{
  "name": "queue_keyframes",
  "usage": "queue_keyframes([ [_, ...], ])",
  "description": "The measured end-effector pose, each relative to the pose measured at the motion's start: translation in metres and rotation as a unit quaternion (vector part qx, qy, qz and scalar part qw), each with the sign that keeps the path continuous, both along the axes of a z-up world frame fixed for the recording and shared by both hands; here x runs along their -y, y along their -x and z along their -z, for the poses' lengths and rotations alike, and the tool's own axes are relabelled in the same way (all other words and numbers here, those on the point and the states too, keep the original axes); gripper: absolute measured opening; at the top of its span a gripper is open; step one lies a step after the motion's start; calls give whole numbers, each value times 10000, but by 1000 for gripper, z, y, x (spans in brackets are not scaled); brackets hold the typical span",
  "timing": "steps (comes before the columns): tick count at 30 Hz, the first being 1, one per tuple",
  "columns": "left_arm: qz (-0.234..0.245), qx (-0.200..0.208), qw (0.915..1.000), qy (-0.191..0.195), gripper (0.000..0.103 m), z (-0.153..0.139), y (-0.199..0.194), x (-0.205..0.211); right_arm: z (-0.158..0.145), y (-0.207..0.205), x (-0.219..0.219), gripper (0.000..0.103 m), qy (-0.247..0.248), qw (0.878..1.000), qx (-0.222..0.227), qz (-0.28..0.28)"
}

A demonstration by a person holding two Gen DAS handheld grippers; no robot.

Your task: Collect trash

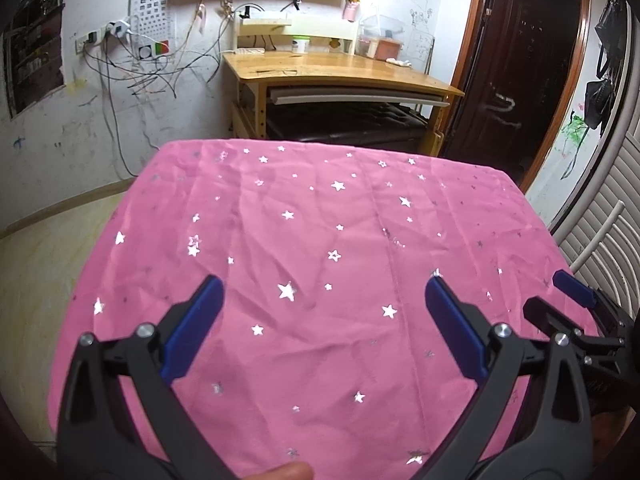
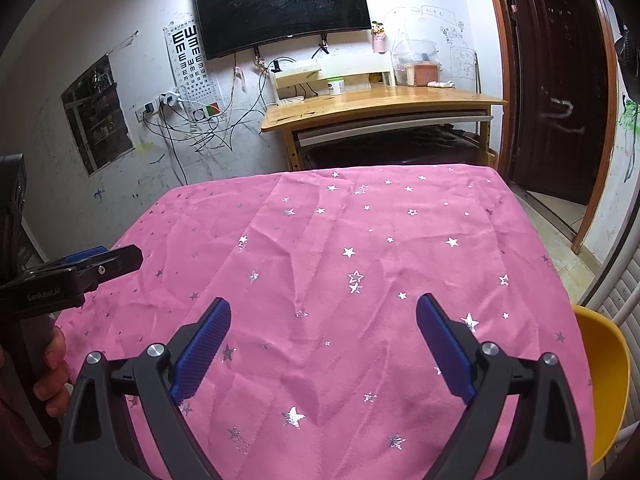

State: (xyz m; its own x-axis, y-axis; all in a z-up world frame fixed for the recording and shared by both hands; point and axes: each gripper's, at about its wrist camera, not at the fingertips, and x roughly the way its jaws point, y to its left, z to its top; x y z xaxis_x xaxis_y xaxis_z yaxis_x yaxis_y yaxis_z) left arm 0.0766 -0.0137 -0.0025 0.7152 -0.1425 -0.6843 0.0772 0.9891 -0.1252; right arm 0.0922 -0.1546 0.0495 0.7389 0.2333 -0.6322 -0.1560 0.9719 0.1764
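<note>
A table under a pink cloth with silver stars (image 1: pixel 320 240) fills both views (image 2: pixel 340 260). No trash shows on it in either view. My left gripper (image 1: pixel 324 286) hangs over the near part of the cloth, its blue-padded jaws wide apart and empty. My right gripper (image 2: pixel 323 306) is also over the near part of the cloth, open and empty. The right gripper shows at the right edge of the left wrist view (image 1: pixel 576 292). The left gripper shows at the left edge of the right wrist view (image 2: pixel 100 262).
A wooden desk (image 1: pixel 340 68) with a jar and boxes stands against the far wall under a dark screen (image 2: pixel 280 4). A dark doorway (image 1: pixel 520 60) is at the right. A yellow chair (image 2: pixel 604 380) sits by the table's right side. Cables hang on the left wall.
</note>
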Motion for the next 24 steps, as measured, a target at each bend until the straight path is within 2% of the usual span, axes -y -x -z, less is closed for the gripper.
queue_keyframes([
  [24,-96,76,9999,-115,97,1,3,-2,-2,-3,-2,88,3,10000,-11,9],
])
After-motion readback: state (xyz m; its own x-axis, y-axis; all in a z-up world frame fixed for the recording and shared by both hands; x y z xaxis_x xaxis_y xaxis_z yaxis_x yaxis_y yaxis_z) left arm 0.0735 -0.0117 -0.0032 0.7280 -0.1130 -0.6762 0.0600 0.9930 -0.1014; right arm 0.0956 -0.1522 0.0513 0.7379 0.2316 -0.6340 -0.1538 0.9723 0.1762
